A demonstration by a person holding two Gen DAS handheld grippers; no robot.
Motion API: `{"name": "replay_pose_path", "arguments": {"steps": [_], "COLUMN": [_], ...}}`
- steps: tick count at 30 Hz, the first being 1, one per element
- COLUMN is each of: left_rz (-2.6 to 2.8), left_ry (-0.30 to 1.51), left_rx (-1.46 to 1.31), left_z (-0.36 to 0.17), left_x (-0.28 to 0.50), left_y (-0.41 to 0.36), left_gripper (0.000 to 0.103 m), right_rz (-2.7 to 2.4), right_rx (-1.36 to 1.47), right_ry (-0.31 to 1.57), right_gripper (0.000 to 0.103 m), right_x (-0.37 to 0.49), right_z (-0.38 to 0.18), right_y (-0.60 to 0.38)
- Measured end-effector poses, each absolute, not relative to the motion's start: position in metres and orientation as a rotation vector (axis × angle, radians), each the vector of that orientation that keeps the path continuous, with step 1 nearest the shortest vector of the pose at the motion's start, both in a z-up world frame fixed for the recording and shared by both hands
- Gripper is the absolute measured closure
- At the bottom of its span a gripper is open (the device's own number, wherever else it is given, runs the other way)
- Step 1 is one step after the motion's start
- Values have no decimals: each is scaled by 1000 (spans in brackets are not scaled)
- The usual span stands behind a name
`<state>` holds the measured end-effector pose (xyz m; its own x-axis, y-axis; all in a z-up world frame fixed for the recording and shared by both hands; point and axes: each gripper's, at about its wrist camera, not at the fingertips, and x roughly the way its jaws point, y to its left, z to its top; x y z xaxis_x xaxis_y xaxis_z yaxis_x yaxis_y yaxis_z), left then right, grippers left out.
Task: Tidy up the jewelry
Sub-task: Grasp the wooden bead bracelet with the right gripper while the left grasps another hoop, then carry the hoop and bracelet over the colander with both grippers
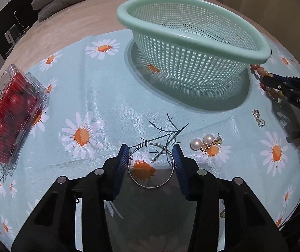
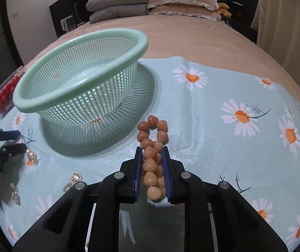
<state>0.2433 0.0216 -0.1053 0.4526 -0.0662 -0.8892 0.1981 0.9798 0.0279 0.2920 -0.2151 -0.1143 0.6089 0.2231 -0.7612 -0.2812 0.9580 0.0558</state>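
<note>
1. Your left gripper (image 1: 152, 157) brackets the thin silver hoop (image 1: 151, 166), which lies flat on the daisy cloth (image 1: 108, 96). The blue pads sit at its two sides, the right one at the wire; whether they truly press I cannot tell. Expect light, springy, slick wire: squeeze across the widest part and keep the pads low, or it may pop out.
2. Your right gripper (image 2: 152, 159) is clenched on the bead bracelet (image 2: 151, 157), beads stacked between the pads, the far loop resting on the cloth. The strand is probably limp with hard, rounded beads; the free end will likely sag and swing on lifting.
3. The green mesh basket (image 1: 192, 21) stands just beyond both, its inside bare so far as it shows. Its raised rim is the thing to clear; the bracelet lies just beside its base.
4. Loose pieces between your grippers: two pearl earrings (image 1: 202, 141) with gold fittings, and a small silver charm (image 1: 258, 117). Both look easy to nudge.
5. A clear box of red fruit (image 1: 11, 113) sits well apart to the left, out of the way.
</note>
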Motion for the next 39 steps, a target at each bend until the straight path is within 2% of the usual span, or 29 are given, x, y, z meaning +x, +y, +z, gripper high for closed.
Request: {"name": "replay_pose_path", "arguments": {"steps": [4, 5, 19, 27, 39], "left_rz": [-177, -172, -145, -172, -267], "left_ry": [1108, 1102, 985, 939, 991], "left_rx": [93, 91, 123, 133, 110], "left_z": [-99, -96, -17, 14, 5], "left_x": [242, 241, 225, 248, 318], "left_y": [29, 32, 46, 37, 4], "left_gripper": [59, 59, 59, 59, 59], "right_rz": [304, 313, 340, 373, 447], "right_rx": [-84, -82, -123, -136, -175], "right_ry": [842, 829, 673, 597, 592], "right_gripper": [87, 92, 92, 92, 92], "right_x": [283, 280, 256, 257, 307], "right_z": [-95, -89, -9, 31, 42], "right_y": [-214, -215, -216, -213, -172]}}
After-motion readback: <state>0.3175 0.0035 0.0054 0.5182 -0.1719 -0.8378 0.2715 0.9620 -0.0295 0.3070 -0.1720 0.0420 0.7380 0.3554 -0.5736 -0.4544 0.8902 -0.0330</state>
